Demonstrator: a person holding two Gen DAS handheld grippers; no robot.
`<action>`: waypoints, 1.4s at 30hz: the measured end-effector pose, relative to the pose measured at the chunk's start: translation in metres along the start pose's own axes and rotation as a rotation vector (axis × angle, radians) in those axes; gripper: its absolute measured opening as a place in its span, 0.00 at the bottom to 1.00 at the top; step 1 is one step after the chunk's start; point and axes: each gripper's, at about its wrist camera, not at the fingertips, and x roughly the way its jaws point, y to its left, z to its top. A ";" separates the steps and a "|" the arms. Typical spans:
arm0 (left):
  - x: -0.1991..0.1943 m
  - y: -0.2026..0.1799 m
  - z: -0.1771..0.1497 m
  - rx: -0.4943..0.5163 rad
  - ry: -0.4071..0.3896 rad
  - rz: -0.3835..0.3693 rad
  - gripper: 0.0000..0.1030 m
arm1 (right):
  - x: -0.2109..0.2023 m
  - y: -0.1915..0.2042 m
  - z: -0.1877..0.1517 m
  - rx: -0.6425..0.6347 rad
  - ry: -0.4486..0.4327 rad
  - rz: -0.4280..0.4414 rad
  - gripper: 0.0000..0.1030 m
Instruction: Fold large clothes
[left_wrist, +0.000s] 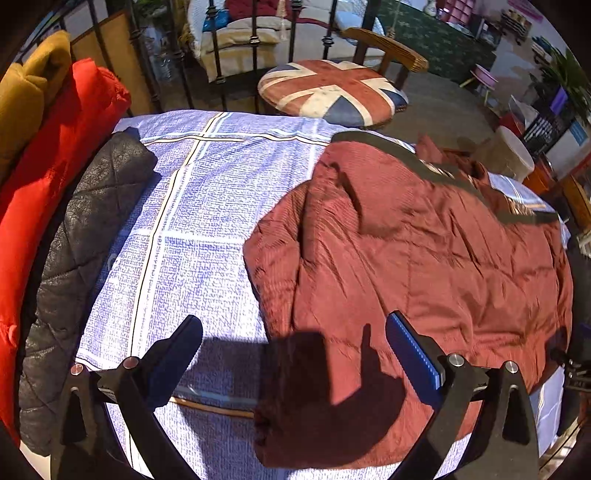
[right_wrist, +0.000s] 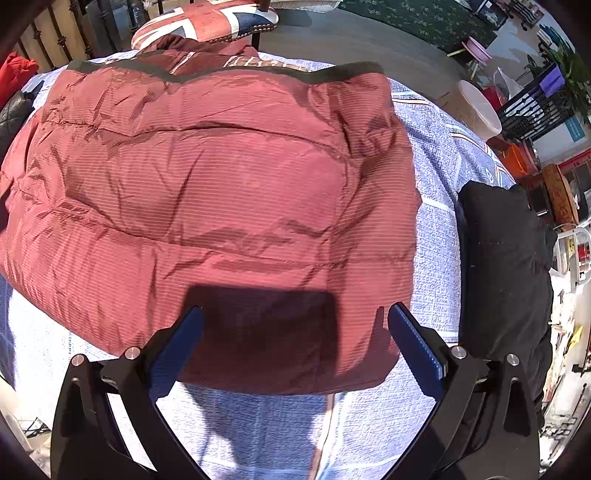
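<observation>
Leftmost in the left wrist view, a mustard garment (left_wrist: 33, 88), a red jacket (left_wrist: 62, 155) and a black quilted jacket (left_wrist: 85, 236) are stacked along the frame's left edge, each cut off by the fisheye rim. Beside them the blue checked sheet (left_wrist: 207, 206) lies bare through the middle of the frame. The left claw (left_wrist: 293, 350) hangs wide apart and holds nothing, its shadow falling on the near corner of the maroon puffer jacket (left_wrist: 424, 251), which fills the right half. Its collar at upper right is hard to make out.

Similarly, in the right wrist view the maroon puffer jacket (right_wrist: 207, 192) spreads across the centre, its near hem between the spread fingers of the right claw (right_wrist: 295, 339), which grips nothing. A black folded garment (right_wrist: 506, 266) sits at the sheet's right edge, apart from the jacket.
</observation>
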 end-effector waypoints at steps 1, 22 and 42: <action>0.003 0.003 0.003 -0.011 0.005 -0.006 0.94 | 0.001 -0.003 0.001 -0.005 -0.001 0.000 0.95; 0.095 0.015 0.016 -0.136 0.229 -0.253 0.95 | 0.014 -0.024 0.008 -0.012 0.006 0.058 0.95; 0.104 0.031 0.013 -0.137 0.238 -0.320 0.95 | 0.094 -0.172 0.009 0.522 -0.009 0.666 0.95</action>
